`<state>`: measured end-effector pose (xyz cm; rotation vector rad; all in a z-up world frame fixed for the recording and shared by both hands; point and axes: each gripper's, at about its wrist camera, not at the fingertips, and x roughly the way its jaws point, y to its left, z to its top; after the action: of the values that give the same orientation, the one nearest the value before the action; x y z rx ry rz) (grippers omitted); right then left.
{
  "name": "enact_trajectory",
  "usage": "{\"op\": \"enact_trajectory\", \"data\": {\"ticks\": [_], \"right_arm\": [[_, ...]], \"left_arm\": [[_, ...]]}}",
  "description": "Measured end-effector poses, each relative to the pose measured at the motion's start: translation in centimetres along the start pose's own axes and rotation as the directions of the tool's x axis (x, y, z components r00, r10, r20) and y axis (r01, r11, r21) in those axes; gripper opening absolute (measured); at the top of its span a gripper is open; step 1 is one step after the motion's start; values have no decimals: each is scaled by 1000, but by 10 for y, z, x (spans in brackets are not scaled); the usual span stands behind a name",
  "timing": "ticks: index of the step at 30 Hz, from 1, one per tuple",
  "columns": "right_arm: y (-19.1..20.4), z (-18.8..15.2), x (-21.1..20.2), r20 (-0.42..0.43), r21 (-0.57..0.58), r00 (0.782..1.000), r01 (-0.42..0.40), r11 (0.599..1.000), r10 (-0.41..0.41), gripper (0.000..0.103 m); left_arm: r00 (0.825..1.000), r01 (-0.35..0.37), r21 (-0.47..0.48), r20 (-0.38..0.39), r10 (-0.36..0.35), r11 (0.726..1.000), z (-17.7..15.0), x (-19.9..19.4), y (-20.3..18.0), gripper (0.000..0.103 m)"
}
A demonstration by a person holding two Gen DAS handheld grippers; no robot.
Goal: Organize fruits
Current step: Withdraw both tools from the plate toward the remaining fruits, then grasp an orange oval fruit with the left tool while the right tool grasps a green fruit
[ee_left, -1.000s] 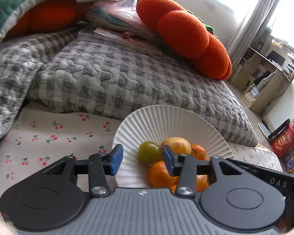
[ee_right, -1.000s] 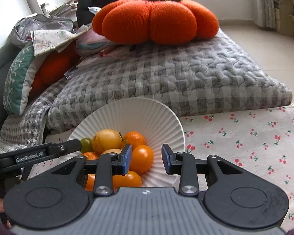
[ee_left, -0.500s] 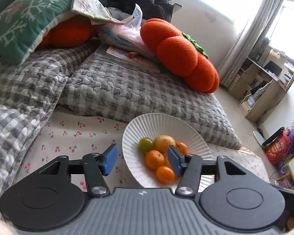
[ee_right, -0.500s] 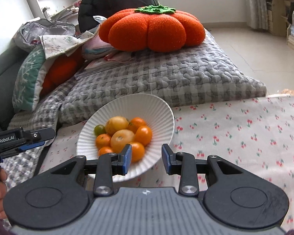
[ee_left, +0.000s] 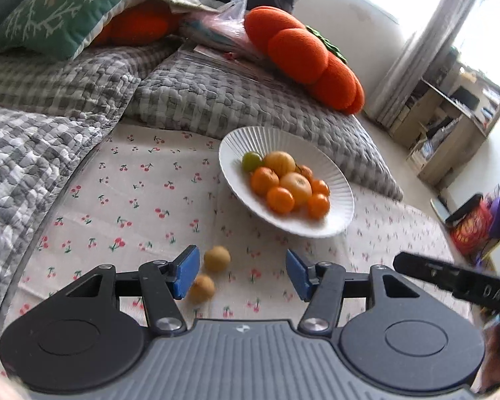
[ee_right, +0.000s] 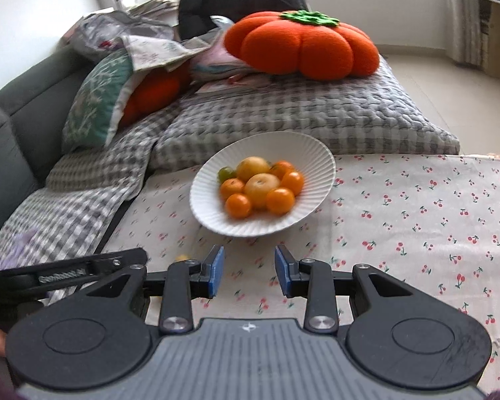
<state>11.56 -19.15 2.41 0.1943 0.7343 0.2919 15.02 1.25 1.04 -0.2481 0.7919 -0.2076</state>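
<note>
Both claws backed off from the ribbed white bowl (ee_left: 345,200): left claw (ee_left: 238,275) wide open, right claw (ee_right: 248,271) partly open, both empty. Two small yellow fruits (ee_left: 216,258) now visible on cherry-print cloth (ee_left: 143,200) near bowl, beside left claw. Likely next pick.

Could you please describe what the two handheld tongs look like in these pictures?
Both look alike: the left tongs and right tongs have blue pads on black linkage arms with silver pivot screws, two round black discs, and a ribbed grey body bearing a small white logo. White lettering marks each one's side. No cables show.
</note>
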Motion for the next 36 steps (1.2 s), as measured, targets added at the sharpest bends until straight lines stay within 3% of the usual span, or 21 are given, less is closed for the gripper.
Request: {"op": "enact_trajectory", "data": {"ticks": [10,15,22,26,31,34,36], "right_arm": [[14,-33,-21,-71,-101,997,-19,995,12,50],[19,-36,-21,-90,-135,996,-22,991,10,66],[33,-53,1,-187,-221,982,-43,974,1,67],[38,-62,13,-228,-261,973,-39,964,-23,65],[39,-66,17,-246,-283,968,-26,959,-46,63],[42,-71,21,-262,-299,964,-43,953,-38,60],[46,-76,23,-272,-320,962,-56,946,-35,58]], "left_arm": [[996,29,87,-88,-21,996,-45,-1,-15,56],[995,21,129,-98,-8,991,-52,0,-22,56],[989,-19,108,-146,35,994,-52,11,-13,56],[987,6,71,-160,6,997,-53,15,-10,56],[982,28,106,-191,-7,994,-60,25,-22,55],[979,33,122,-204,-8,992,-64,31,-27,49],[978,18,148,-206,13,989,-66,36,-30,38]]}}
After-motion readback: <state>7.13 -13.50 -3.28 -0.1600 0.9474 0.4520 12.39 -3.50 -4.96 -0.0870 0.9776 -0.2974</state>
